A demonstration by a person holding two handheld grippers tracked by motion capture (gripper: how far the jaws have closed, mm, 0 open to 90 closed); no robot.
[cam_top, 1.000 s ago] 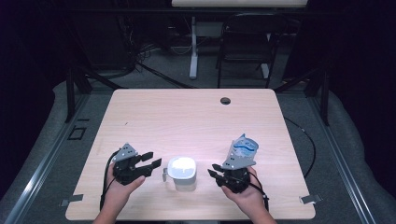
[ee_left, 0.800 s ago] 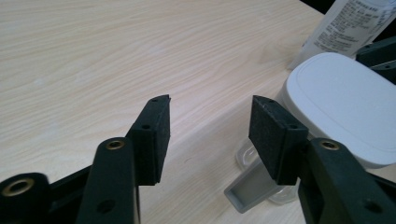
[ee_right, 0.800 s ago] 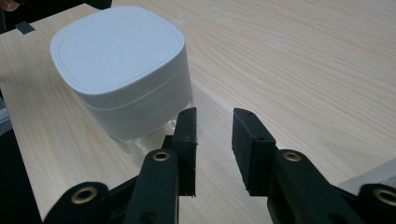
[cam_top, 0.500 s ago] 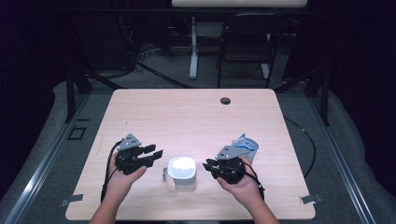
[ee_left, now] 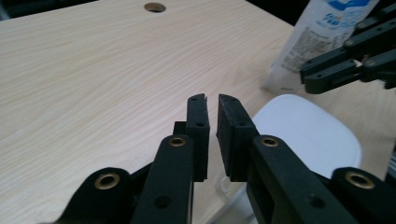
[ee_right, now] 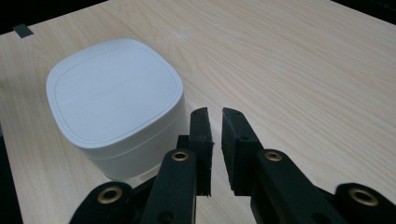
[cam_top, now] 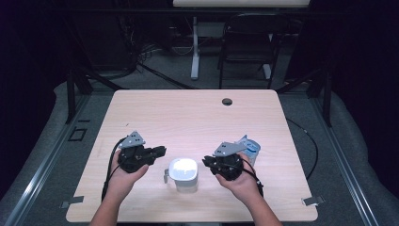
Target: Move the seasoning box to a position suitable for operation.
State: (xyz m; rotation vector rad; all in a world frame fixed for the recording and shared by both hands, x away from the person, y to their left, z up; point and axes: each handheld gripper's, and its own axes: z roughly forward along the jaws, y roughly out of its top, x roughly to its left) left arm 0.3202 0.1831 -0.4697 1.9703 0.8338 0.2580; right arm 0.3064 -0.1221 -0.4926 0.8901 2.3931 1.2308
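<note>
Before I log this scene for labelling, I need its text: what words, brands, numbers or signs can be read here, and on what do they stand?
White and blue packet: blue lettering at the top and a block of small print below it, both too blurred to read.
White lidded container: a faint embossed line across the lid, too faint to read.
Table: no writing.

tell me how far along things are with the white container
Done: nothing visibly; the white lidded container sits closed on the table. In hand: nothing. The left gripper and right gripper flank it without touching, their jaws having just been closing to a narrow gap with nothing between. Left: gripping and opening it, probably.
</note>
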